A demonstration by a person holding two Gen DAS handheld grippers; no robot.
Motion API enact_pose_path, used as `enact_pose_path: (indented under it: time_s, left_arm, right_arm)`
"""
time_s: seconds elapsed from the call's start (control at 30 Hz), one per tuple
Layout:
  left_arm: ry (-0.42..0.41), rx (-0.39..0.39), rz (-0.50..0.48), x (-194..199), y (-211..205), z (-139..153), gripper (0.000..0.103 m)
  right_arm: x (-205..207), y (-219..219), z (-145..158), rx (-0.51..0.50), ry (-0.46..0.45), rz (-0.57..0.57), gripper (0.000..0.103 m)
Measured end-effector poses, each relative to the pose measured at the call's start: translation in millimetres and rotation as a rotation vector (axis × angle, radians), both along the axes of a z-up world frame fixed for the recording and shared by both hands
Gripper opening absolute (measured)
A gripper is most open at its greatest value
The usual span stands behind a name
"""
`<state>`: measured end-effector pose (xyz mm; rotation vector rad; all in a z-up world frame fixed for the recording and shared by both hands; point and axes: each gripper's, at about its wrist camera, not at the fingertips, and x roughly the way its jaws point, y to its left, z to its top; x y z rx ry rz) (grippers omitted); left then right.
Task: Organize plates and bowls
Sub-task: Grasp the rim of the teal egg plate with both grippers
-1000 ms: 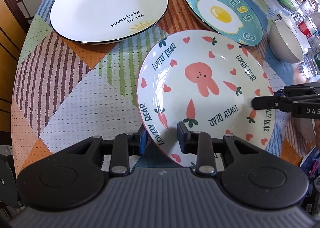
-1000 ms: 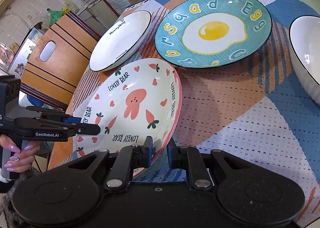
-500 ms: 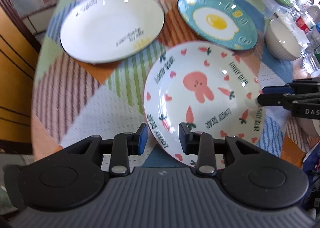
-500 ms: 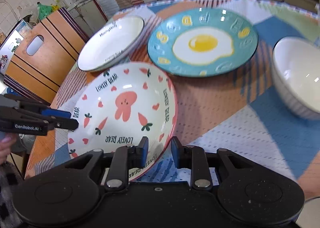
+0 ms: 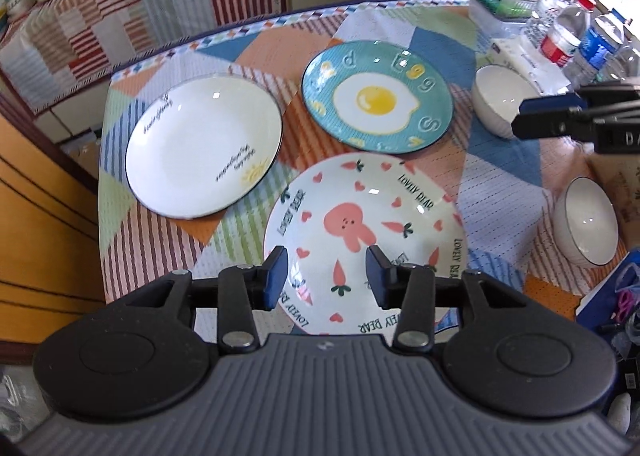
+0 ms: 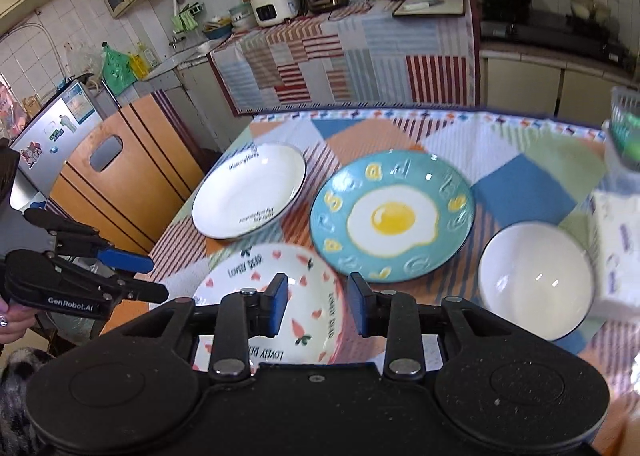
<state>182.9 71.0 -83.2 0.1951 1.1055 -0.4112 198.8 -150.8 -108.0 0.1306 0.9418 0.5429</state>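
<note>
The pink bunny plate (image 5: 364, 232) (image 6: 304, 296) lies flat on the patchwork tablecloth, nearest to me. My left gripper (image 5: 327, 276) hovers above its near rim, its jaws opening with nothing pressed between them. My right gripper (image 6: 317, 306) hangs above the plate's right rim, jaws also opening and empty. Beyond lie the teal fried-egg plate (image 5: 376, 96) (image 6: 392, 216) and the white black-rimmed plate (image 5: 204, 152) (image 6: 250, 190). A white bowl (image 5: 505, 102) (image 6: 536, 280) sits right of the egg plate, and a second bowl (image 5: 587, 222) stands nearer.
Water bottles (image 5: 568, 32) and a clear box (image 5: 500, 4) crowd the table's far right. A white packet (image 6: 618, 248) lies by the bowl. A wooden chair back (image 6: 116, 176) stands at the table's left edge, a covered counter (image 6: 352, 56) behind.
Both grippers let go of the bunny plate's rim, opened and rose; the plate now lies flat on the cloth and more of the table and kitchen shows.
</note>
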Motion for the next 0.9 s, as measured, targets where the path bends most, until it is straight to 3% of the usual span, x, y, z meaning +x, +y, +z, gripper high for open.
enact_pose_path:
  time_s: [0.17,0.23,0.3,0.43,0.57,0.67,0.73,0.9]
  left_arm:
    - [-0.030,0.010,-0.032,6.1,-9.6,16.4,0.049]
    - [-0.048,0.002,-0.043,9.5,-12.8,22.4,0.051]
    - [-0.063,-0.013,-0.044,15.6,-14.9,26.9,0.054]
    - [-0.076,-0.038,-0.065,33.0,-24.4,26.8,0.061]
    - [-0.075,-0.053,-0.069,53.7,-36.2,13.8,0.070]
    - [-0.125,-0.020,-0.020,70.2,-42.3,-3.3,0.080]
    - [-0.128,-0.011,-0.017,83.6,-45.6,-17.5,0.081]
    - [-0.073,-0.077,0.025,114.9,-49.0,-54.7,0.081]
  right_arm:
    - [8.5,-10.4,18.4,-0.027,-0.016,-0.003,0.045]
    - [12.6,-14.2,24.1,-0.028,-0.018,-0.007,0.051]
    - [18.3,-17.5,26.5,-0.030,-0.022,-0.008,0.066]
    - [32.7,-26.2,23.0,-0.015,-0.020,-0.023,0.071]
    - [54.6,-36.6,14.6,-0.002,0.018,-0.023,0.071]
    - [71.1,-43.0,3.8,0.009,0.036,-0.044,0.071]
    - [82.1,-47.1,-6.4,0.016,0.040,-0.076,0.071]
    - [103.7,-55.4,-34.2,0.066,0.094,-0.114,0.071]
